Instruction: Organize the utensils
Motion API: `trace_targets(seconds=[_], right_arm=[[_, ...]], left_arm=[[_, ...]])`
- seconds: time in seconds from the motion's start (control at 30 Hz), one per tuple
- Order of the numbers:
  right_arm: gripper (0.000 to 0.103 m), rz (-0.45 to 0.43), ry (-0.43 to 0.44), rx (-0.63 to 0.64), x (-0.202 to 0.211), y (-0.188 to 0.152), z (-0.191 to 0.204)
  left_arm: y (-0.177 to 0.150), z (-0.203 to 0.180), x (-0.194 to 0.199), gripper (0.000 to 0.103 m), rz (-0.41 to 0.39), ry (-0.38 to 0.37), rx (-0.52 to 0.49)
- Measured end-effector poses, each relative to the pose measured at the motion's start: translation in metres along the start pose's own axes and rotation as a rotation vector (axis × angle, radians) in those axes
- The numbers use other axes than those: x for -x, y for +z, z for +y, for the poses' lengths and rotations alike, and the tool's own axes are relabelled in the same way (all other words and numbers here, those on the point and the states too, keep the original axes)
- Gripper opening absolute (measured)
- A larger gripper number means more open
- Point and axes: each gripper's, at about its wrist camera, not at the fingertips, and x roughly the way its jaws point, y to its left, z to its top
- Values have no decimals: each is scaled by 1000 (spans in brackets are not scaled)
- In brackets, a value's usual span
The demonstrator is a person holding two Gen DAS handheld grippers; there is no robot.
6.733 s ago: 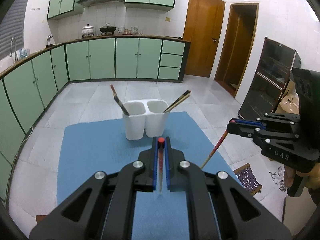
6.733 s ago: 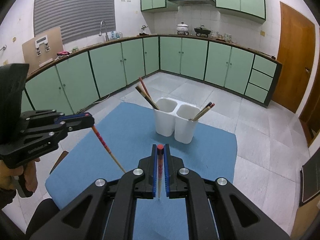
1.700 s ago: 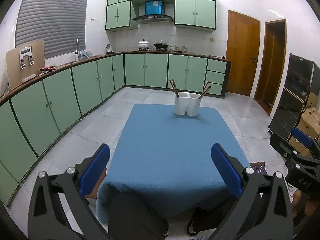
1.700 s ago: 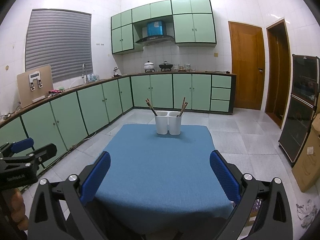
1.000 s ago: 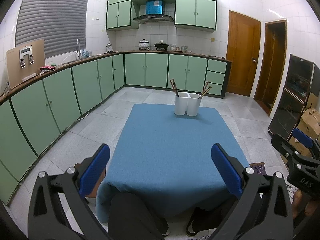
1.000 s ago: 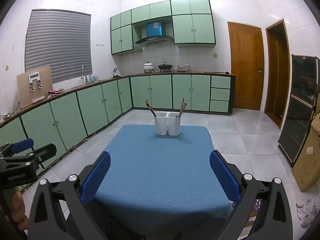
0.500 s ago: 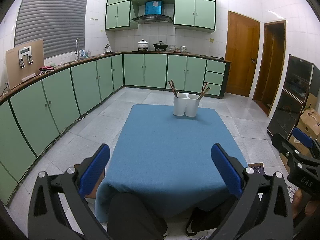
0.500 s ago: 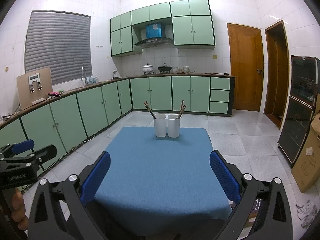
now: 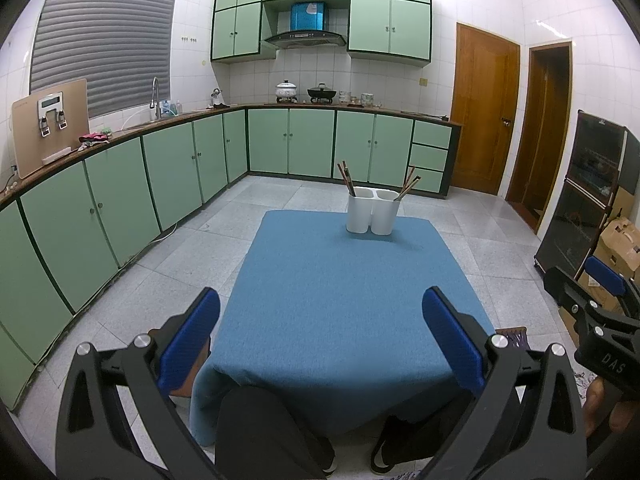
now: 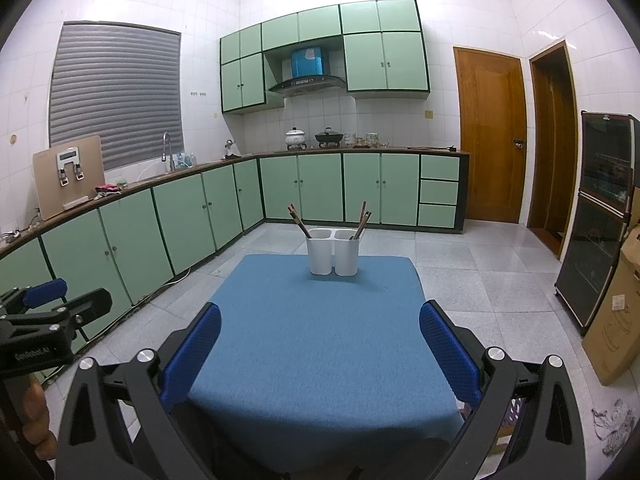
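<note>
Centrally, a white two-compartment holder [image 10: 333,251] is seen standing at the far end of the blue-covered bench [image 10: 320,344]. Chopsticks [image 10: 298,220] are held leaning in its left compartment, and further chopsticks [image 10: 362,220] in its right. Both the left tool [image 9: 320,332] and the right tool [image 10: 320,340] are shown at the near bench edge, jaws spread wide, nothing gripped.
</note>
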Motion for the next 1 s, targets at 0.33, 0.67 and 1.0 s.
trace_targets(seconds=[0.33,0.67,1.0], right_arm=[[97,1,-1,1,0,0,0],[97,1,-1,2,0,0,-1],[97,1,-1,2,0,0,-1]], left_arm=[[0,1,0,98,0,-1,0],[0,2,0,98,0,-3,1],[0,2,0,98,1,-3,2]])
